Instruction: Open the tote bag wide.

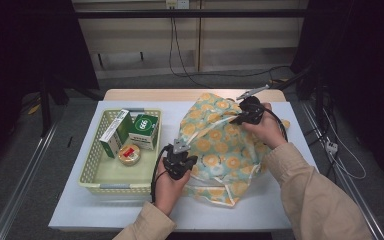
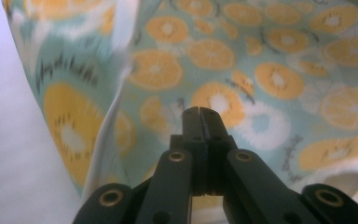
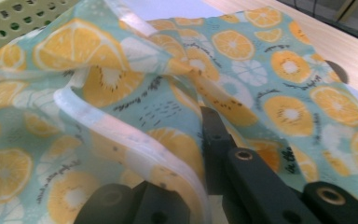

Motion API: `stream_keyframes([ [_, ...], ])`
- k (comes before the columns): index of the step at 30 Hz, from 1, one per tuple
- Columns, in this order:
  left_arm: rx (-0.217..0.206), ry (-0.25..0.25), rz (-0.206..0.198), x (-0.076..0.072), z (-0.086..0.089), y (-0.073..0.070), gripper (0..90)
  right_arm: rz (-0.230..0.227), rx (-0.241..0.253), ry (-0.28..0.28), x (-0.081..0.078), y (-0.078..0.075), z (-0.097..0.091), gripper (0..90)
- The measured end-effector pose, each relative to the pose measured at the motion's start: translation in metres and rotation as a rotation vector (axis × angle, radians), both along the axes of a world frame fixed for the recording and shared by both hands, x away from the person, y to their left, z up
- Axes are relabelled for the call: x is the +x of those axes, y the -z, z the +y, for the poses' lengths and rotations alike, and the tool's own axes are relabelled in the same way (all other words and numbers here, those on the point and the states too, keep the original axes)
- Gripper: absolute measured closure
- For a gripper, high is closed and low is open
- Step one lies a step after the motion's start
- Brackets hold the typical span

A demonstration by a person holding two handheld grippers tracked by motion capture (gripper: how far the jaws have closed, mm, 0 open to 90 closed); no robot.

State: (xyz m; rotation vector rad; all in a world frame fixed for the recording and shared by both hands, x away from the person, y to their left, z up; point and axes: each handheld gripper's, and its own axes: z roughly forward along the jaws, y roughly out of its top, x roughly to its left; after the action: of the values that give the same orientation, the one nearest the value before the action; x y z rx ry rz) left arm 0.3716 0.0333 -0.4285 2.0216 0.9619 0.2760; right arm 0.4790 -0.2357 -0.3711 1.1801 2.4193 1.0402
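One fruit-print bag (image 1: 220,145) held between two grippers.
Left gripper (image 1: 180,159) closed at its near edge; right gripper (image 1: 247,112) clamps its white-trimmed far rim; basket (image 1: 92,165) holds two boxes.

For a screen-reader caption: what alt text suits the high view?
A person's two hand-held black tongs, left and right, grip a teal, orange-slice-patterned fabric bag on a white table. Beside it, a pale green plastic basket holds boxes.
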Motion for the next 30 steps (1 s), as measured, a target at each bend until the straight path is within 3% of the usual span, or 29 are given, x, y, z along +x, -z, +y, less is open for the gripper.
stream_keyframes([
  [7, 0.005, -0.05, -0.022, 0.011, 0.006, -0.015, 90.0, -0.006, 0.004, -0.031, -0.005, -0.002, 0.013, 89.3],
  [16, -0.026, -0.141, -0.016, 0.038, 0.022, -0.04, 90.0, -0.002, -0.006, -0.021, -0.007, -0.002, 0.009, 89.2],
  [19, -0.023, -0.146, -0.009, 0.045, 0.021, -0.046, 90.0, -0.001, 0.003, -0.023, -0.009, -0.001, 0.009, 89.2],
  [21, -0.05, -0.156, 0.004, 0.047, 0.02, -0.05, 90.0, 0.0, 0.005, -0.023, -0.009, -0.001, 0.009, 89.2],
  [23, -0.05, -0.134, -0.001, 0.048, 0.021, -0.055, 90.0, 0.001, 0.004, -0.02, -0.009, -0.001, 0.009, 89.2],
  [25, -0.045, -0.133, -0.014, 0.049, 0.024, -0.062, 90.0, 0.007, 0.015, -0.019, -0.009, -0.001, 0.009, 89.2],
  [30, -0.017, -0.157, -0.002, 0.062, 0.037, -0.076, 90.0, 0.008, 0.034, -0.02, -0.008, -0.003, 0.01, 89.2],
])
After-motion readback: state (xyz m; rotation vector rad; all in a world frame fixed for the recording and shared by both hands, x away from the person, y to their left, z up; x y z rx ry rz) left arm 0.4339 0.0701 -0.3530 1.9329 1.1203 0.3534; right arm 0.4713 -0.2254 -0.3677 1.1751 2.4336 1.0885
